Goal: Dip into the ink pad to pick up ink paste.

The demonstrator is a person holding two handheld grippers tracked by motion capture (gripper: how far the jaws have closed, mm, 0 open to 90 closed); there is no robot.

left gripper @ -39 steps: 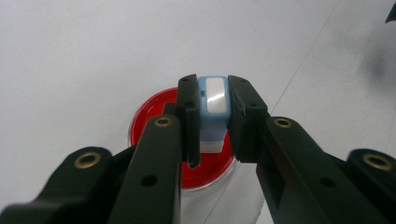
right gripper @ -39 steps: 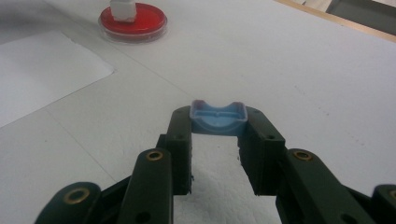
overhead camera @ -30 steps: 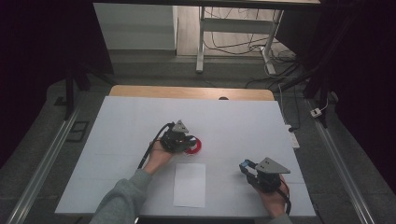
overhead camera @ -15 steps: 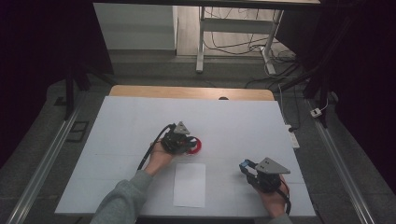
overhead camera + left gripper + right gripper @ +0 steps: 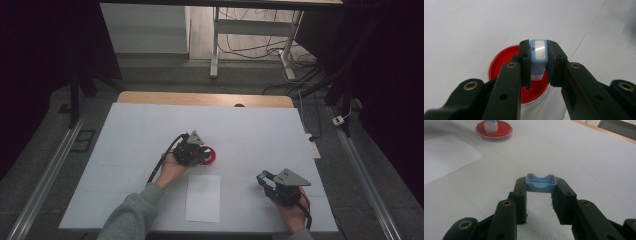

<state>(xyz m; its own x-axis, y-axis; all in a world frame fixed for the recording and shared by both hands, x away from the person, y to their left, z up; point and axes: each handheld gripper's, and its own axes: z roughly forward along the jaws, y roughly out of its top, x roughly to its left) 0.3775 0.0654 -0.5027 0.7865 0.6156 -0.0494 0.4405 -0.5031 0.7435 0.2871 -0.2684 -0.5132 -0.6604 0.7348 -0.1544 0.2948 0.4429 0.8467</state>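
Note:
My left gripper [image 5: 202, 153] [image 5: 538, 63] is shut on a small blue-and-white stamp-like block [image 5: 538, 52]. The block's white lower end stands in a round red dish [image 5: 499, 71] [image 5: 211, 157] near the middle of the white table. In the right gripper view the same block [image 5: 490, 126] rests upright on the red dish [image 5: 504, 129]. My right gripper [image 5: 263, 179] [image 5: 541, 187] is at the front right, low over the table, shut on a small blue cap [image 5: 541, 182] whose hollow side faces up.
A white sheet of paper [image 5: 203, 198] [image 5: 446, 152] lies flat at the table's front, between the two hands. The wooden table edge [image 5: 205, 99] runs along the back. Table legs and cables stand on the floor beyond it.

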